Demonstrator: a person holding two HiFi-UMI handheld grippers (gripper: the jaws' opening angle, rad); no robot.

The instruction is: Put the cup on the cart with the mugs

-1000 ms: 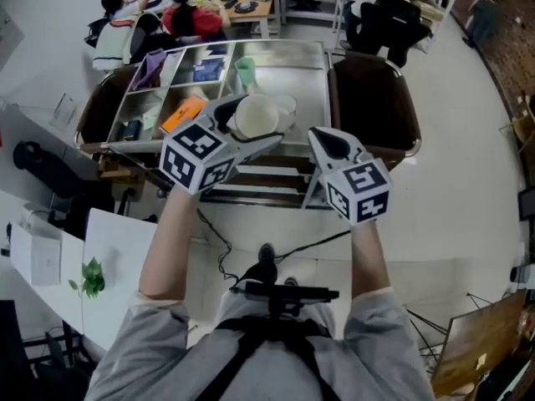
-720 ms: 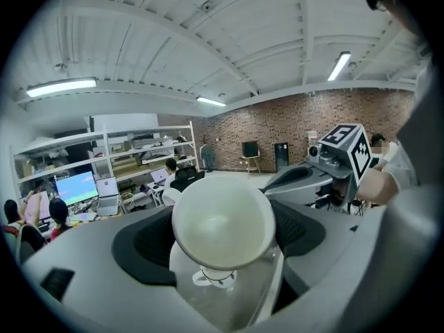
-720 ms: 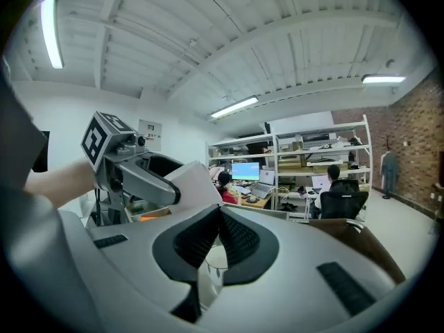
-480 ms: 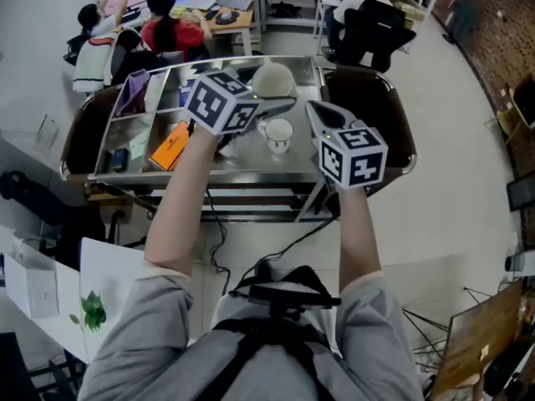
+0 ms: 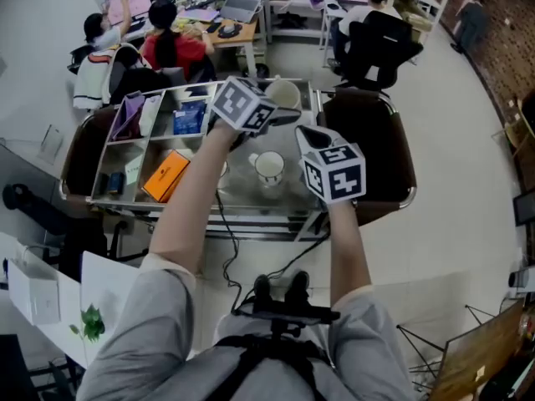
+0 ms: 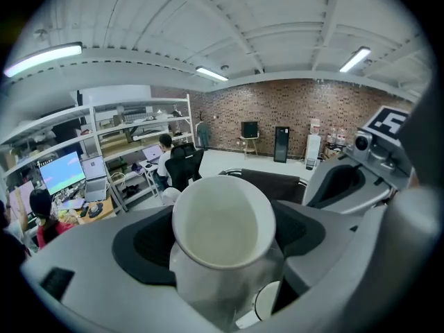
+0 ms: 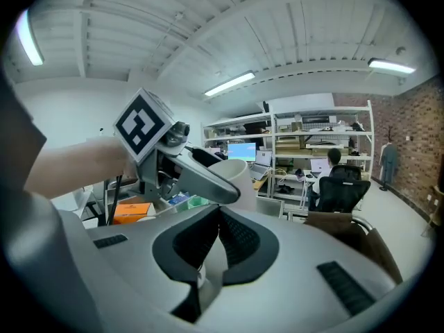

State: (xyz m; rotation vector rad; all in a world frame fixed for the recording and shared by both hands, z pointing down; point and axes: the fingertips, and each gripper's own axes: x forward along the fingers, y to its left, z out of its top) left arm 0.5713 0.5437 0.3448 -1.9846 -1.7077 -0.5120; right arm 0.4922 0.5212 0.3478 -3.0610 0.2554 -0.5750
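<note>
A white cup (image 5: 282,94) (image 6: 222,229) is clamped between the jaws of my left gripper (image 5: 282,109), with its open mouth turned toward that gripper's camera. It hangs over the far part of the steel cart (image 5: 242,192). A white mug (image 5: 269,167) stands on the cart top below and nearer to me; its rim (image 6: 267,302) shows under the cup. My right gripper (image 5: 312,134) (image 7: 220,217) hovers just right of the mug, its pads meeting with nothing between them. From the right gripper view, the cup (image 7: 241,174) and left gripper (image 7: 208,179) are ahead to the left.
The cart's left half is split into compartments holding an orange box (image 5: 164,175), a blue packet (image 5: 188,118) and other small items. Brown padded panels (image 5: 372,144) flank the cart. People sit at desks beyond it, near a black office chair (image 5: 380,36). A cable (image 5: 224,242) trails on the floor.
Both grippers have moved forward from in front of the cart to over its top. The cup has travelled with the left gripper toward the cart's far side. The right gripper followed.
</note>
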